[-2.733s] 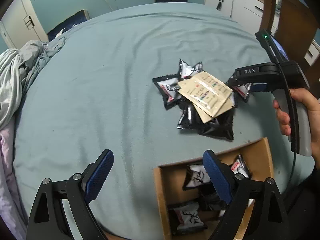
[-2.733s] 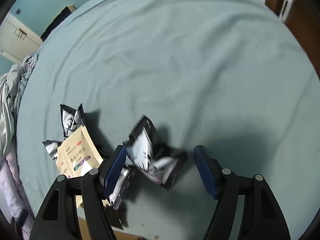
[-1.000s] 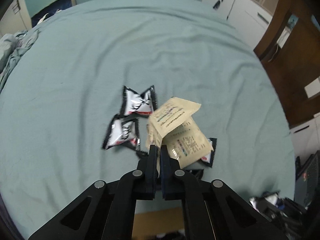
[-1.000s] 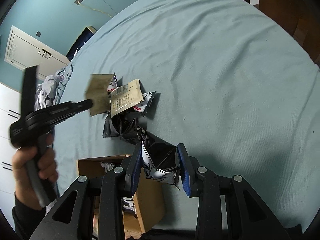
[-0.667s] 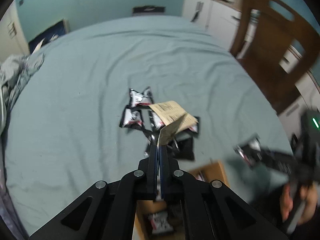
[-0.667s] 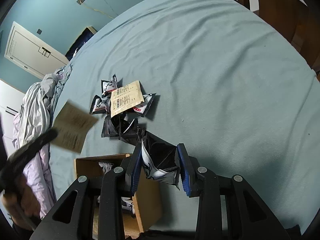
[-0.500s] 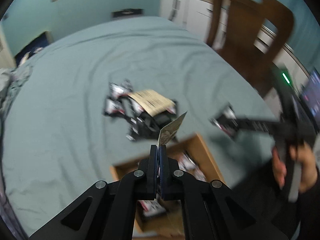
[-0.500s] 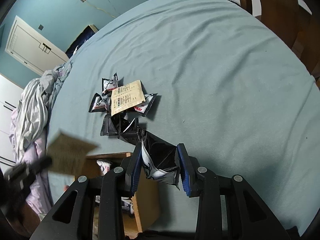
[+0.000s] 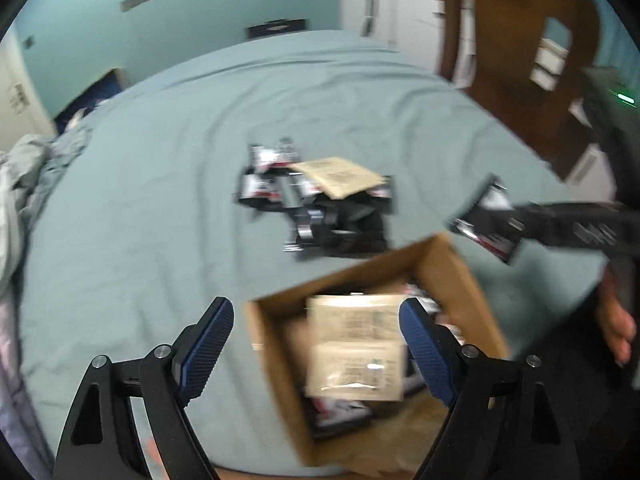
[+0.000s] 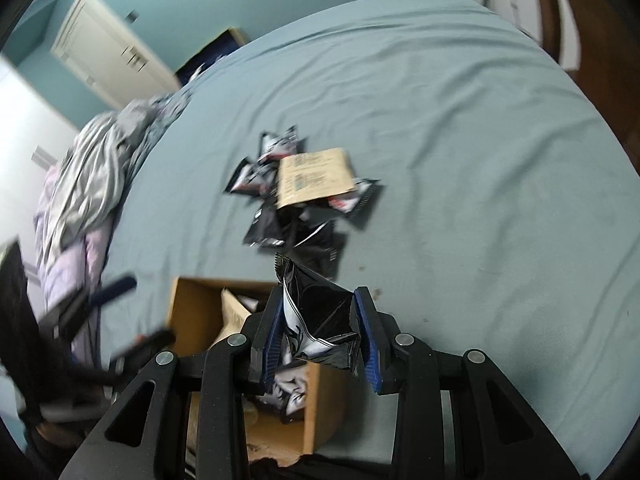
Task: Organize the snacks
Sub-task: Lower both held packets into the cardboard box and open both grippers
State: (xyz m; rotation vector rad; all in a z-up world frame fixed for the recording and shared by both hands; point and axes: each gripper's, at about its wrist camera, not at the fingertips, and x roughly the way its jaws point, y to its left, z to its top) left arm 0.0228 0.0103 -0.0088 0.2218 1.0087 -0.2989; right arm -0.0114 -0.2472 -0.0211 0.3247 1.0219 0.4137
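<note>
My left gripper point(image 9: 316, 340) hovers over the open cardboard box point(image 9: 452, 268), and its jaws are opening. A tan packet point(image 9: 356, 356) lies loose in the box below the blue pads, which do not touch it. Black packets lie under it. My right gripper point(image 10: 320, 332) is shut on a crumpled black snack packet point(image 10: 320, 312) above the box's point(image 10: 196, 308) near corner. In the left wrist view it comes in from the right with that packet point(image 9: 488, 220). A pile of black packets point(image 9: 320, 208) topped by another tan packet point(image 9: 340, 176) rests on the bed beyond the box.
The teal bedsheet point(image 9: 140, 200) spreads wide around the pile. Crumpled grey bedding point(image 10: 92, 176) lies at the left edge. A wooden chair point(image 9: 520, 52) and white cabinets point(image 9: 384, 8) stand past the bed's far right. A hand point(image 9: 620, 328) grips the right tool.
The left gripper lifted a tan packet off the pile, carried it back over the box and opened, and the packet now lies in the box. The right gripper kept its black packet and shifted slightly.
</note>
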